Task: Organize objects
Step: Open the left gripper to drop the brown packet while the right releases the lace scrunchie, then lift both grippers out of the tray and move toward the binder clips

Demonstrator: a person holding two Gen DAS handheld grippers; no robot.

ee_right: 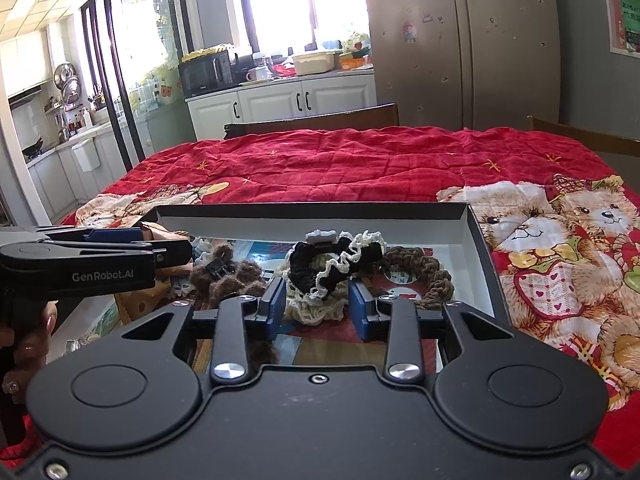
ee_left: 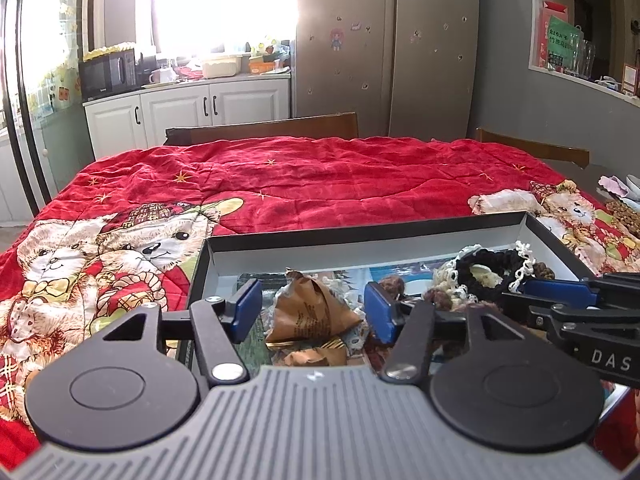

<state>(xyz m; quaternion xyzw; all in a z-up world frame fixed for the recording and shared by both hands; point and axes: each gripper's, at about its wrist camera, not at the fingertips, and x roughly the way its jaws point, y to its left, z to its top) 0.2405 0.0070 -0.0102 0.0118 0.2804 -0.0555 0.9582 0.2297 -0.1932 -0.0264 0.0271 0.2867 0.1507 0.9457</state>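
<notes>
A shallow black box [ee_left: 360,229] with white inner walls lies on the red teddy-bear cloth; it also shows in the right wrist view [ee_right: 312,209]. Inside are crocheted hair ties and brown paper packets. My left gripper [ee_left: 314,310] is open over the box's left part, its pads either side of a brown triangular packet [ee_left: 316,308]. My right gripper [ee_right: 316,306] is open over the box's middle, astride a black scrunchie with white frilly trim [ee_right: 332,264] and a cream one [ee_right: 316,308] under it. A brown crocheted ring [ee_right: 432,276] lies to the right.
The red quilted cloth [ee_left: 300,184] covers the table beyond the box. Two wooden chair backs [ee_left: 264,130] stand at the far edge. More small items [ee_left: 624,204] lie at the table's right edge. A fridge [ee_left: 384,40] and white cabinets stand behind.
</notes>
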